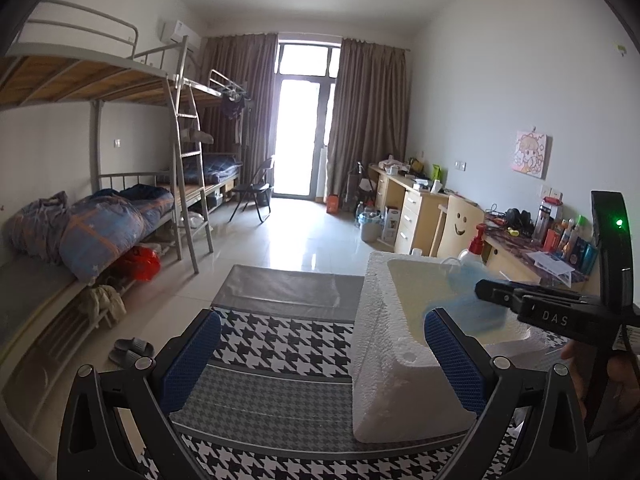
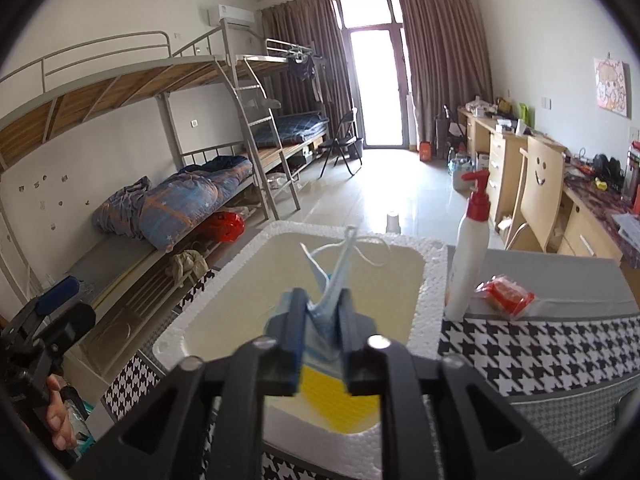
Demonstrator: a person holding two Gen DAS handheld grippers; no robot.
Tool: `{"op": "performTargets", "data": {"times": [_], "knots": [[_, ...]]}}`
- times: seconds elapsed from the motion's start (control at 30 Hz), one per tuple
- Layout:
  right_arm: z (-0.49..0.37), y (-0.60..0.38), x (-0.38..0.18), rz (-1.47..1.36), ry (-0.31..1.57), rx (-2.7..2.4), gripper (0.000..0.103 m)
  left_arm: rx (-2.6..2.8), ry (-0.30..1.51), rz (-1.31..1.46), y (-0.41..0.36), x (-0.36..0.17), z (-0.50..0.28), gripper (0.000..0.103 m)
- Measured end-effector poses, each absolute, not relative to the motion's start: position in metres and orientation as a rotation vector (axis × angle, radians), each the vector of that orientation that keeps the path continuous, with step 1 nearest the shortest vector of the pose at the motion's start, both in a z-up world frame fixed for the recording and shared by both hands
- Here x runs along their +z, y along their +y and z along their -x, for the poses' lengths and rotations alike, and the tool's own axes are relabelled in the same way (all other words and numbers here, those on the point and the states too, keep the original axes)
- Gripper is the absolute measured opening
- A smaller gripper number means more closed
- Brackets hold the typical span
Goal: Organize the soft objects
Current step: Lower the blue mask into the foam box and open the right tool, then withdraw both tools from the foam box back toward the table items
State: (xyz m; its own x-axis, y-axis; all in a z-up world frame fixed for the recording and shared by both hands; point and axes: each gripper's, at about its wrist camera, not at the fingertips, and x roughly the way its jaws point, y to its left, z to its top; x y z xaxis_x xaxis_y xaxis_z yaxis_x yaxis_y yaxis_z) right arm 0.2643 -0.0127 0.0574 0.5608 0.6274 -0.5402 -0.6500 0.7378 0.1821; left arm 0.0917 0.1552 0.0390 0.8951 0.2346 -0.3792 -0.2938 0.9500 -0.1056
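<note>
Pinching a blue face mask (image 2: 326,312), the right gripper (image 2: 320,344) is hovering over the foam box (image 2: 430,280), with the mask's long axis pointing toward 12 o'clock. Spread and holding nothing, the left gripper (image 1: 320,360) is waiting at the box's 9 o'clock side above the houndstooth surface (image 1: 280,344).

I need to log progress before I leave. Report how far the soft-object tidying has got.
Done: a yellow item already lies in the white foam box. In hand: the right hand-held gripper is shut on a blue face mask, held over the box and not yet released. The left hand-held gripper is open and holds nothing. Left: drop the mask; a red packet lies on the table outside the box.
</note>
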Motion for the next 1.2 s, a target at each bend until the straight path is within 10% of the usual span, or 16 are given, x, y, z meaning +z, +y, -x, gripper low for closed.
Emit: {"op": "performTargets", "data": {"times": [0.13, 1.2], "knots": [[-0.263, -0.013, 0.055, 0.035, 0.627, 0.758, 0.06, 0.271, 0.372, 0.162, 0.155, 0.038, -0.089, 0.102], [-0.224, -0.061, 0.083, 0.021, 0.483, 0.722, 0.097, 0.217, 0.343, 0.112, 0.115, 0.056, -0.075, 0.102]]}}
